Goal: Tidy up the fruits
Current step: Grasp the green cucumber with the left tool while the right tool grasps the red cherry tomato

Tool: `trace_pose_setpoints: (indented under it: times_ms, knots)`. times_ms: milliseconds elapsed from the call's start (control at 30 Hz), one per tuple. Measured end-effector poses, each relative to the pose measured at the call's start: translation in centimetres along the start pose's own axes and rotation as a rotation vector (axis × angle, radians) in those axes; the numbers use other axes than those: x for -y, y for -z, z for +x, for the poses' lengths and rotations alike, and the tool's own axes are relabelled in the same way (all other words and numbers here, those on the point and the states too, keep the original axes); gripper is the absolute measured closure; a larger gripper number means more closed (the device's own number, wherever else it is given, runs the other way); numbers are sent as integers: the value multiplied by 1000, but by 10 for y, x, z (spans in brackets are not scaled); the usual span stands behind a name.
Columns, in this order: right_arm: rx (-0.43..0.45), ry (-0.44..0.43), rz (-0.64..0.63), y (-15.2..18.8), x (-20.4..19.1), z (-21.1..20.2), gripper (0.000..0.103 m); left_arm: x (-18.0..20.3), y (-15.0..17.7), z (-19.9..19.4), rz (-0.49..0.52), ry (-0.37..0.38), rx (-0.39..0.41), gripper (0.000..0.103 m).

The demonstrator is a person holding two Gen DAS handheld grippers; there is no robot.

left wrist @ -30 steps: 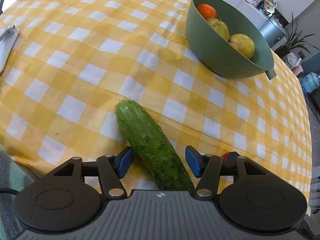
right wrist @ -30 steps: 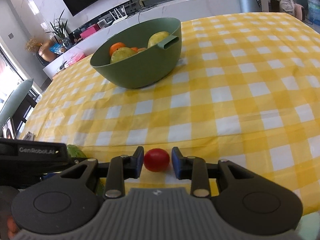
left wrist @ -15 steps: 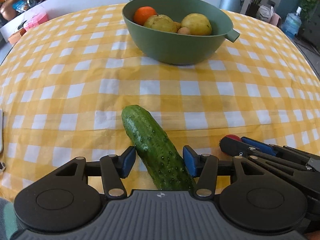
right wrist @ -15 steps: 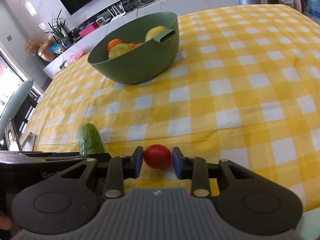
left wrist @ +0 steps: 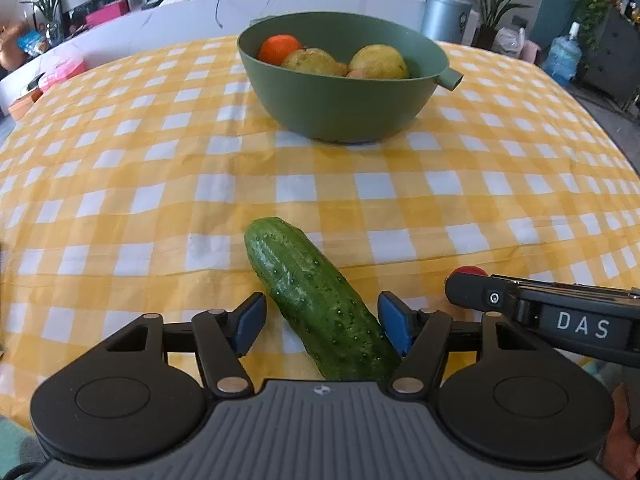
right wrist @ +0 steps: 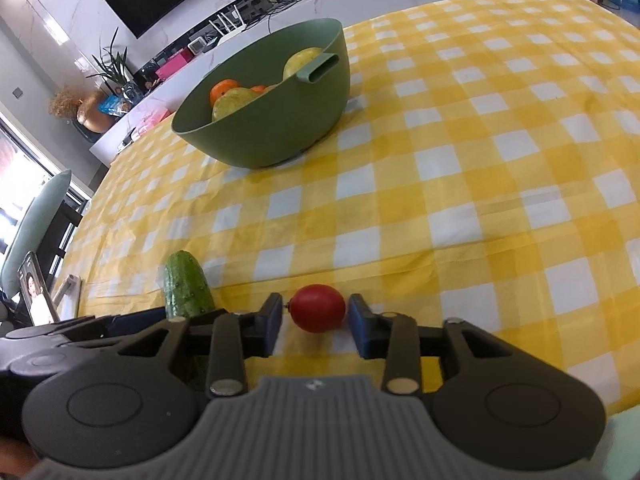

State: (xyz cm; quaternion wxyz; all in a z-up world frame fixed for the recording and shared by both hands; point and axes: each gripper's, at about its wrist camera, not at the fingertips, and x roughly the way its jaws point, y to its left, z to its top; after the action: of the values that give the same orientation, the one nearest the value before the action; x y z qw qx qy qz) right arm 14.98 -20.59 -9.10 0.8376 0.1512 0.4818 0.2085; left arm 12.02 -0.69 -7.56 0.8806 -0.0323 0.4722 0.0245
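Note:
A bumpy green cucumber lies on the yellow checked tablecloth between the blue pads of my left gripper. Its jaws are opening; the left pad stands clear of it and the right pad is close beside it. A small red tomato rests on the cloth between the pads of my right gripper. Those jaws are opening too, with a thin gap on each side. The green bowl, further back, holds an orange and yellow-green fruits. The cucumber lies left of the tomato.
The near table edge runs just under both grippers. The right gripper's finger reaches in beside the left one, close to the tomato. A phone stands at the left table edge, a chair behind it.
The left view has rolled level and swung, so the bowl now sits straight ahead. The left jaws have widened around the cucumber. The right pads have drawn slightly away from the tomato.

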Motion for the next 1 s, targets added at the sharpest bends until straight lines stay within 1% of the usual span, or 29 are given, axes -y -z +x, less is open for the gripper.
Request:
trace_pose_setpoints:
  times_ms: [67,100,200,267,333,433,500,600,667,800,867,933,1000]
  knots:
    - [7,12,-13,1,-2,-1,67,-1,2,2,-13,20,14,30]
    - [9,19,-17,1,-3,-1,67,-1,2,3,-17,29,19,33]
    - [8,22,-18,0,-2,1,67,-1,2,2,-16,34,28,36]
    - [5,19,-19,0,-2,1,67,-3,3,1,-28,51,33,39]
    - [4,22,-34,0,-4,2,67,-5,5,-1,-33,63,41,46]
    - [1,28,-70,2,-9,3,67,-6,5,-4,-19,50,62,50]
    - [0,36,-86,2,-11,4,67,-7,4,-8,-8,44,77,50]
    - [1,35,-81,2,-10,4,68,0,1,-11,76,17,102,50]
    - [2,33,-77,1,-10,5,68,3,-1,-8,95,14,87,51]
    - [3,35,-85,1,-11,5,68,-1,-4,1,50,30,65,53]
    - [3,34,-85,1,-11,5,68,-2,-3,3,37,33,69,53]
    - [3,39,-93,2,-12,5,68,-2,-2,4,34,30,73,52]
    - [4,47,-109,3,-14,5,68,-2,-2,6,32,32,72,49]
